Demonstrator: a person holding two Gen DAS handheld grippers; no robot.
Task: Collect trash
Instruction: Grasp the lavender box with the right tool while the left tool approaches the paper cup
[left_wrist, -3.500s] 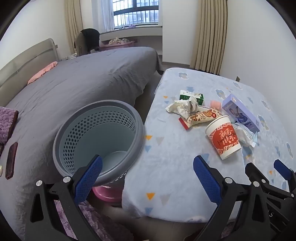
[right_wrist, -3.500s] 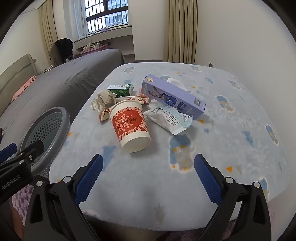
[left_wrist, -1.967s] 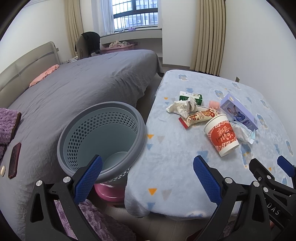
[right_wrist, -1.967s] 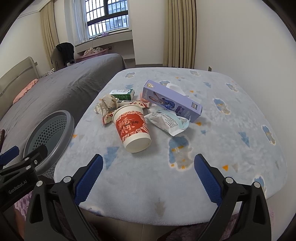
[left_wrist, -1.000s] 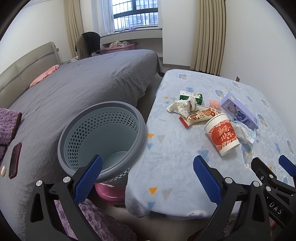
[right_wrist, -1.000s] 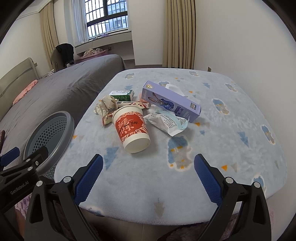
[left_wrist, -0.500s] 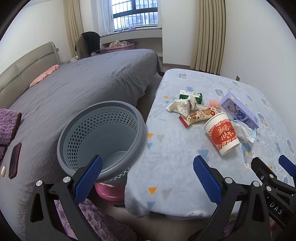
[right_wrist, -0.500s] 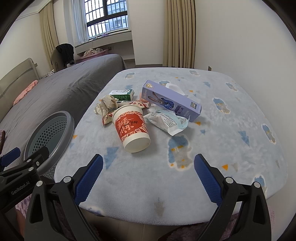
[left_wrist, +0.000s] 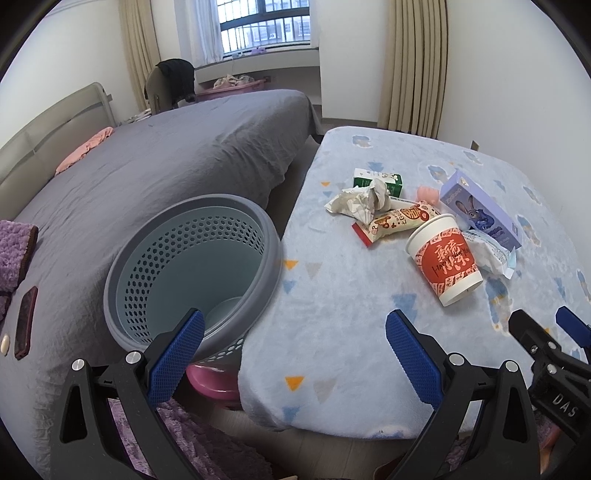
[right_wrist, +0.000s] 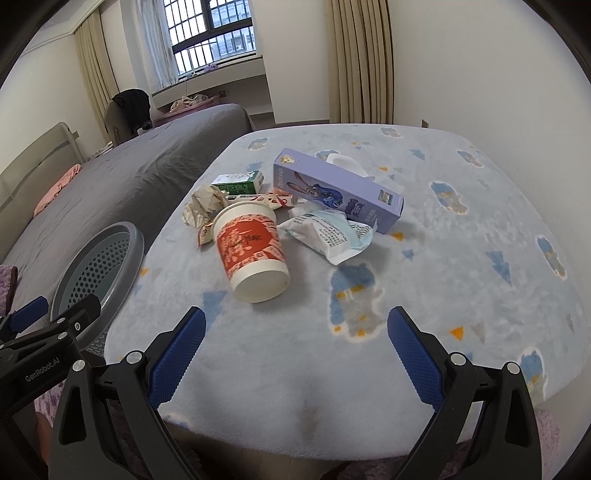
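Barely shifted since a moment ago, hovered with left gripper (left_wrist: 293, 350) and right gripper (right_wrist: 295, 349) spread wide and empty, eyed light, crushable paper cup (right_wrist: 251, 249) lying on blanket-covered table (right_wrist: 461, 258) beside laundry basket (left_wrist: 192, 273), best pinched across its stiffer rim.

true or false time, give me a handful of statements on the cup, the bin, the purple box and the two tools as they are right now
1. The red and white paper cup lies on its side on the blue patterned blanket. True.
2. The grey perforated bin already holds the crumpled paper. False: the crumpled paper is on the blanket and no trash shows in the bin.
3. The right tool is shut on the cup. False: it is open and holds nothing.
4. The purple box lies behind the white and blue wrapper. True.
5. The left tool is open and empty. True.
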